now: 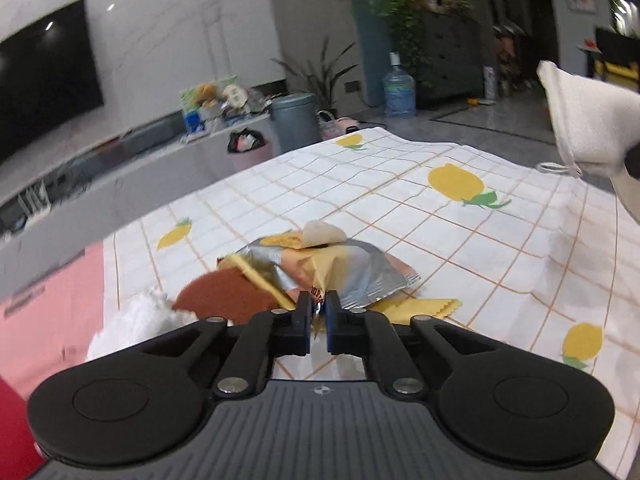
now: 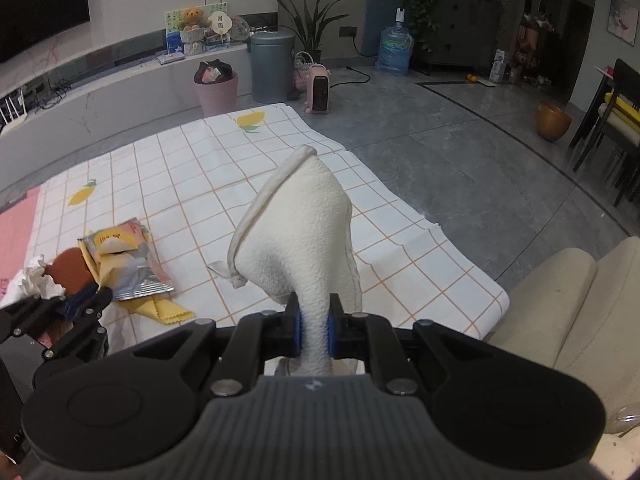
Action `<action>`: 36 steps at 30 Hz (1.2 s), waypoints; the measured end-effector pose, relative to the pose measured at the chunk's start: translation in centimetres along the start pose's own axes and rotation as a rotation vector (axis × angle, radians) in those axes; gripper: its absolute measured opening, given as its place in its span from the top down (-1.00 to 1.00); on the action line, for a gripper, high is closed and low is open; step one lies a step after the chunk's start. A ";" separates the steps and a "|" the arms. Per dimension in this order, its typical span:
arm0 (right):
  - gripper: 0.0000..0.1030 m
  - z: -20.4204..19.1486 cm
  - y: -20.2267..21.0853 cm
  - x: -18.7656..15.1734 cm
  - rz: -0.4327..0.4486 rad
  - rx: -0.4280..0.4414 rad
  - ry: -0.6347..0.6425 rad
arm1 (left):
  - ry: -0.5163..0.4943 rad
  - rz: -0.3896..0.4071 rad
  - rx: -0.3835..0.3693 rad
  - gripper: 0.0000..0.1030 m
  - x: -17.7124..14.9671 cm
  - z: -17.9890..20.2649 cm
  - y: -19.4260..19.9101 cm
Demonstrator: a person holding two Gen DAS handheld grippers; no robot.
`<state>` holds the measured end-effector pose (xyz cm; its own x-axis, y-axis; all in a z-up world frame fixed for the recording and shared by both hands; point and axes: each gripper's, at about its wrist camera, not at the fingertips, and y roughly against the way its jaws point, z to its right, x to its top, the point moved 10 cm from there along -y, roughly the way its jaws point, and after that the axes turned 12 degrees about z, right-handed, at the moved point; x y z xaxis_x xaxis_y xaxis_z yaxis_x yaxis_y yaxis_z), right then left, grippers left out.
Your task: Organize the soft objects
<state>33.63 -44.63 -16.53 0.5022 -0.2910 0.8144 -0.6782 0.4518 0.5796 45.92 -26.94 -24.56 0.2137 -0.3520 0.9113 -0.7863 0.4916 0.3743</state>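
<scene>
So the tabletop [image 2: 280, 168] is covered by a white checked cloth [image 1: 400, 184] with yellow lemon prints on it, and basically all the stuff sits in one little pile near the cloth's left edge. Biggest soft thing going is the white towel [image 2: 296, 240], and it's up off the tabletop: the right gripper [image 2: 314, 322] has its fingers clamped on a bunched end of it, so the rest stands up in a cone over the near right part of the cloth. From the left camera it just shows as a white flap at the right side.

Next down is the silver snack bag [image 1: 352, 268], lying flat in the pile. The left gripper [image 1: 318, 308] has its fingers pressed together right on the bag's near edge, with a sliver of foil pinched between them. A brown round pad [image 1: 224, 294] sits touching the bag's left side, and crumpled white tissue [image 1: 132, 320] is just past that, at the cloth's left edge. A yellow cloth [image 1: 424, 306] with a zigzag edge pokes out from under the bag on the near side.

Smallest bit: a pale, lumpy piece [image 1: 324, 234] resting on top of the bag's far end.
</scene>
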 end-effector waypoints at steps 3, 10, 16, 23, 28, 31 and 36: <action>0.80 0.0 0.0 0.1 0.005 -0.002 0.006 | -0.028 -0.014 0.017 0.97 -0.5 0.1 0.4; 0.79 0.1 0.1 0.1 0.002 0.026 -0.010 | 0.022 -0.076 0.000 0.97 -1.7 0.3 5.4; 0.79 0.0 0.2 0.2 0.003 0.039 -0.012 | 0.057 -0.162 -0.037 0.97 -3.9 1.0 11.4; 0.72 -0.1 0.4 0.2 0.007 0.044 -0.018 | -0.027 -0.264 -0.153 0.81 -7.2 2.1 17.4; 0.60 -0.3 0.6 0.2 0.002 0.040 -0.015 | 0.031 -0.235 -0.089 -0.35 -5.4 2.2 17.9; 0.47 -0.4 0.6 0.1 0.000 0.044 -0.018 | 0.070 -0.225 0.037 -0.60 -3.7 2.3 16.8; 0.44 -0.2 0.7 0.1 0.003 0.038 -0.024 | 0.258 -0.270 0.107 -0.61 -2.9 2.6 13.9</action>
<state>33.31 -44.21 -16.05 0.4872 -0.3105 0.8162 -0.6998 0.4203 0.5776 32.88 -21.11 -22.42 0.5493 -0.2385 0.8009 -0.7351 0.3178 0.5988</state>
